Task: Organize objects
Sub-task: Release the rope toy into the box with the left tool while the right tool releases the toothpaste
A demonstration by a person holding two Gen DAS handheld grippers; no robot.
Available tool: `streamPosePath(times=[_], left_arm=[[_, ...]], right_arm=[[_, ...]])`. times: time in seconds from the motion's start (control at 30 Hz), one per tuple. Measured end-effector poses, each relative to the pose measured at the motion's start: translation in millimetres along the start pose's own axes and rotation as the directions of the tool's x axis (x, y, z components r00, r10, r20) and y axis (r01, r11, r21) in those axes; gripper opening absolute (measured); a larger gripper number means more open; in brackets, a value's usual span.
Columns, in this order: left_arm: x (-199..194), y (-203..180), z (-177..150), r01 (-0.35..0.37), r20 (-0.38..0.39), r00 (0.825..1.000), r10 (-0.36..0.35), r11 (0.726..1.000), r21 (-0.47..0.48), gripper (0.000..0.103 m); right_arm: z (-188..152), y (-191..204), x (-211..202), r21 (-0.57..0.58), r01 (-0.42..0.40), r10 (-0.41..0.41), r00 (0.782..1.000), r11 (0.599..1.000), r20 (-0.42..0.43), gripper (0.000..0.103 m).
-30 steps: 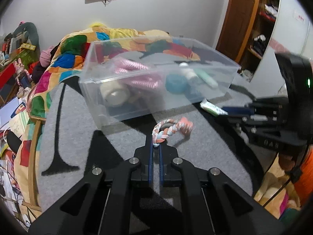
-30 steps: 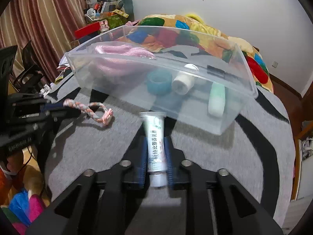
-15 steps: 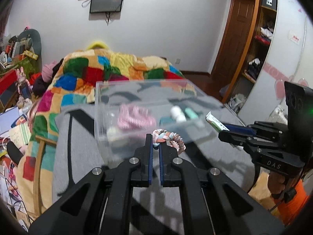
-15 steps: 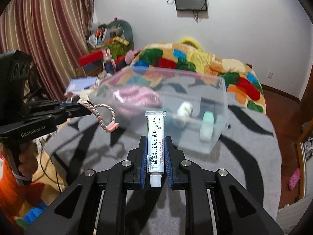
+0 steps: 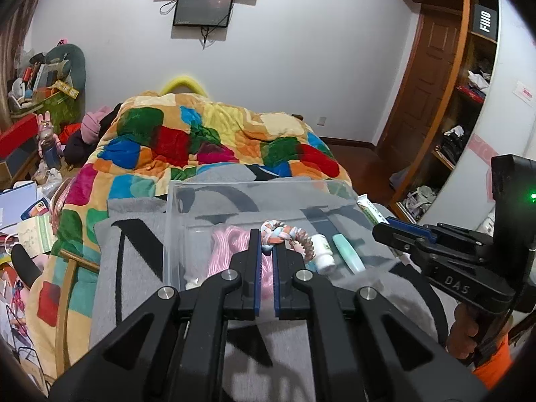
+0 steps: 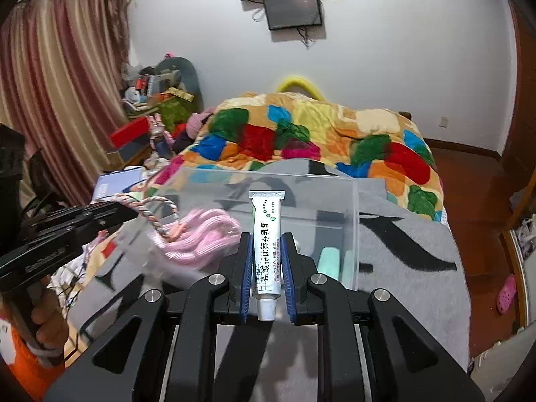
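Observation:
A clear plastic bin (image 5: 174, 207) (image 6: 355, 201) stands on the grey blanket (image 5: 134, 268). My left gripper (image 5: 265, 238) is shut on a braided rope ring (image 5: 284, 234) and holds it over the bin; the ring also shows in the right wrist view (image 6: 157, 221). My right gripper (image 6: 266, 244) is shut on a white ointment tube (image 6: 266, 234), held upright above the bin's near right side; the tube's end shows in the left wrist view (image 5: 370, 209). Inside the bin lie a pink coil (image 5: 221, 244), a white bottle (image 5: 323, 251) and a mint tube (image 5: 348, 254).
A patchwork quilt (image 5: 207, 140) covers the bed behind the bin. Clutter and boxes (image 5: 30, 93) fill the left side. A wardrobe and door (image 5: 445, 100) stand at the right. A curtain (image 6: 57, 100) hangs left in the right wrist view.
Both grippers have risen from the blanket with their objects. They now hover higher, over the bin, looking down into it.

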State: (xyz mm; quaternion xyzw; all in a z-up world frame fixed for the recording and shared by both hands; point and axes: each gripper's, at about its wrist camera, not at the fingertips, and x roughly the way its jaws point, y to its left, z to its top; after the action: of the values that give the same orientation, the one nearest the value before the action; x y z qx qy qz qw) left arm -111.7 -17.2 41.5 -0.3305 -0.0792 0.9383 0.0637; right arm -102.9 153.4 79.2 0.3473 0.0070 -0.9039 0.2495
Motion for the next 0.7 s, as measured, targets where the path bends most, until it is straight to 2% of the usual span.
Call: streamPosePath(times=[0.17, 0.37, 0.53, 0.7], left_arm=[[26.6, 1.7, -0.7, -0.013, -0.053, 0.999, 0.013, 1.0, -0.005, 0.004], [51.7, -3.0, -16.1, -0.001, -0.139, 0.99, 0.004, 1.0, 0.024, 0.006], [46.4, -5.4, -18.4, 0.014, -0.138, 0.99, -0.009, 0.999, 0.032, 0.009], [25.4, -6.8, -16.1, 0.012, -0.099, 0.995, -0.007, 0.999, 0.052, 0.009]], right_arm=[[5.9, -9.7, 29.1, 0.019, 0.014, -0.013, 0.999, 1.0, -0.052, 0.015], [1.1, -12.7, 58.9, 0.014, -0.003, 0.004, 0.991, 1.0, -0.133, 0.015], [-7.1, -8.1, 58.0, -0.019, -0.021, 0.018, 0.989, 1.0, -0.15, 0.017], [-6.8, -3.2, 36.7, -0.041, -0.021, 0.016, 0.994, 0.999, -0.106, 0.019]])
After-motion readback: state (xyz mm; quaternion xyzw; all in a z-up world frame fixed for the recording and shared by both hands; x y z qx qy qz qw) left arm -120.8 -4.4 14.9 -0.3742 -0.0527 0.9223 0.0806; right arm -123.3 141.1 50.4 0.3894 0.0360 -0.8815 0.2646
